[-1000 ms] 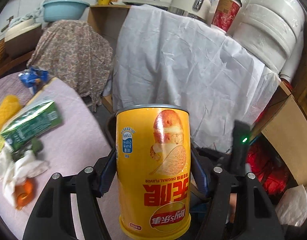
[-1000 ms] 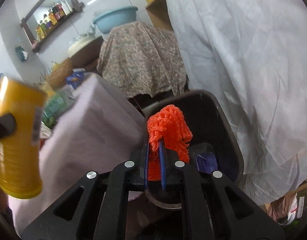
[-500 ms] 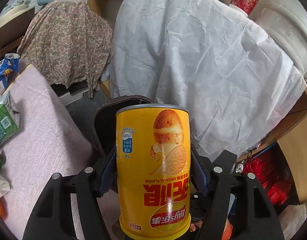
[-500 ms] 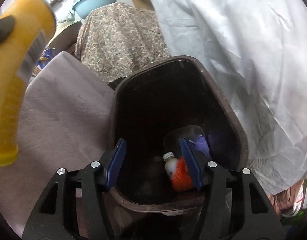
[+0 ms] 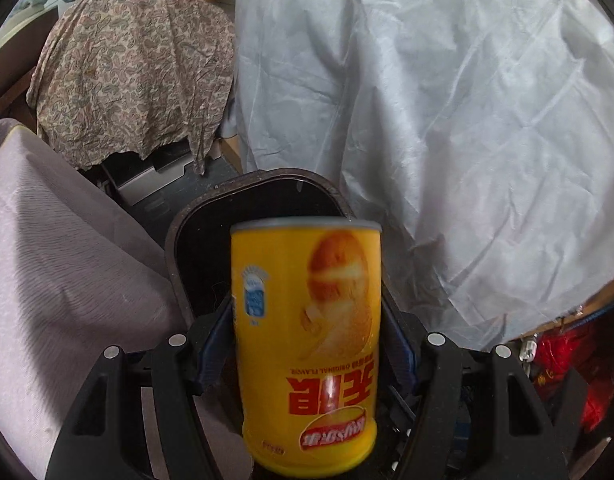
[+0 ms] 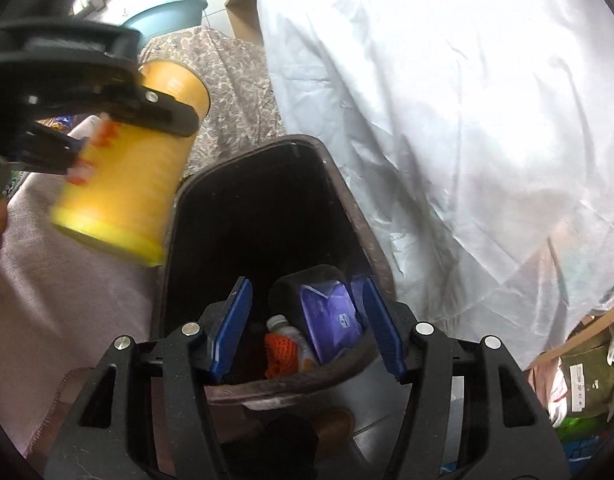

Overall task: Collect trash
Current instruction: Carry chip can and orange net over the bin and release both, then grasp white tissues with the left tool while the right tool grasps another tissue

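Two grippers over bin (image 6: pixel 179 216): left gripper (image 5: pixel 307 344) pinches chip can (image 5: pixel 307 344) mid-body, above rim; right gripper (image 6: pixel 307 320) spread, empty. Can prob. light, stiff, slick cardboard; mid-wall hold OK.

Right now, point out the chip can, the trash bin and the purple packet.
chip can (image 5: pixel 307 344): left wrist view, middle of its yellow side.
trash bin (image 6: pixel 381 256): right wrist view, right rim.
purple packet (image 6: pixel 333 316): right wrist view, its face, inside the bin.
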{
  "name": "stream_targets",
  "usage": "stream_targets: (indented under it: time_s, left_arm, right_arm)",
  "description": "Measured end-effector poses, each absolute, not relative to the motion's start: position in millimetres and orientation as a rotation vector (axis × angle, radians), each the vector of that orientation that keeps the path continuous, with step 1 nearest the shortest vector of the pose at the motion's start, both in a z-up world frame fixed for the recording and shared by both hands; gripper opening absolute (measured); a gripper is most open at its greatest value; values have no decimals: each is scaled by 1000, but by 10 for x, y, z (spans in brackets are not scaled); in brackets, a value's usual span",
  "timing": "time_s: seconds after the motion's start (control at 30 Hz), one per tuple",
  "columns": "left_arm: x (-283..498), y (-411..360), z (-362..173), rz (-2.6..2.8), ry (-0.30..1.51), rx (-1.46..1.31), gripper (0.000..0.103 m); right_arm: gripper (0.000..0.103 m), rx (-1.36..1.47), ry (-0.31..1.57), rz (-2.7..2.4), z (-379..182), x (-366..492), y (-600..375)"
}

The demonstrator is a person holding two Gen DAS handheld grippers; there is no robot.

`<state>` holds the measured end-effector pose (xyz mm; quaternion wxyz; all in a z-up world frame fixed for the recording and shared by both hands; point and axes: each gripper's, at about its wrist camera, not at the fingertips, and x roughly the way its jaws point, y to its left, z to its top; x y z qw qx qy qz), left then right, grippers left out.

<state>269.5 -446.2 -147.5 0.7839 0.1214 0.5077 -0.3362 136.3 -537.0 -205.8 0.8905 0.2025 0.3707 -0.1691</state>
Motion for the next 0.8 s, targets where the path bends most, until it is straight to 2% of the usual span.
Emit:
stream_targets:
  time_s: [0.07, 0.13, 0.4, 0.53, 0.8]
  left_arm:
    - [2701, -4499, -1512, -718, 1099, 277, 76]
    - [2671, -4524, -1510, -728, 1084, 300, 80]
    - [2513, -4440, -1296, -786, 1033, 303, 83]
    - [2400, -4284, -1104, -807, 984, 302, 89]
    - [2161, -3646, -672, -843, 919, 243, 93]
  right_arm:
    - [58, 432, 769, -362, -2074, 1313, -5402]
    - [58, 445, 767, -366, -2082, 1294, -5435]
    - [58, 466, 762, -363, -2085, 1266, -5400]
    - [58, 469, 753, -354, -2053, 1304, -5352]
    - [61, 463, 735, -288, -1863, 1392, -5180]
